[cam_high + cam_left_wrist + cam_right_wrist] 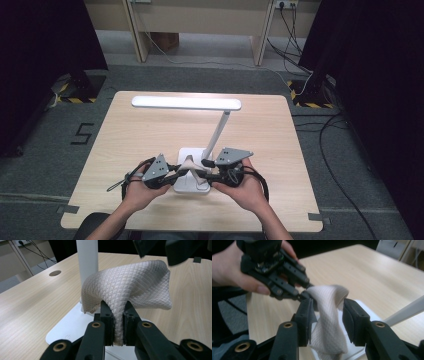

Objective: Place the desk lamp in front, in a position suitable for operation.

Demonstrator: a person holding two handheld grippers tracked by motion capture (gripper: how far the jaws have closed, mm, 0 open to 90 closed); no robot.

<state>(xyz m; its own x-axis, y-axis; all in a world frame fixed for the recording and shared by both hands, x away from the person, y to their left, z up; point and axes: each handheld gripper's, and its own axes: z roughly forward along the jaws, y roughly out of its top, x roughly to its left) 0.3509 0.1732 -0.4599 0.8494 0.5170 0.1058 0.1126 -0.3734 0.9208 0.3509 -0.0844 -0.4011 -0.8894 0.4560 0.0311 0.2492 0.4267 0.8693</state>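
Left gripper [117, 312] clenching beige quilted cloth [130, 285] above white desk lamp base [72, 325]. Right gripper [327, 315] fingers released, cloth passing loosely between. Handover appearing done; wiping appearing outstanding.

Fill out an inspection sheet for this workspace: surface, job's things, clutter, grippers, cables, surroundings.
Surface: light wooden table, with a round hole in its top.
Job's things: quilted beige cloth, held up over the white desk lamp's base; desk lamp upright at mid-table.
Clutter: nothing seen.
Grippers: left gripper clamped shut on the cloth's edge; right gripper has jaws apart, cloth hanging between them, pads not pressing.
Cables: gripper cable off the table's near left; black cables on the floor at right, more running to a wall socket.
Surroundings: grey carpet, hazard-taped stand feet, black curtains.
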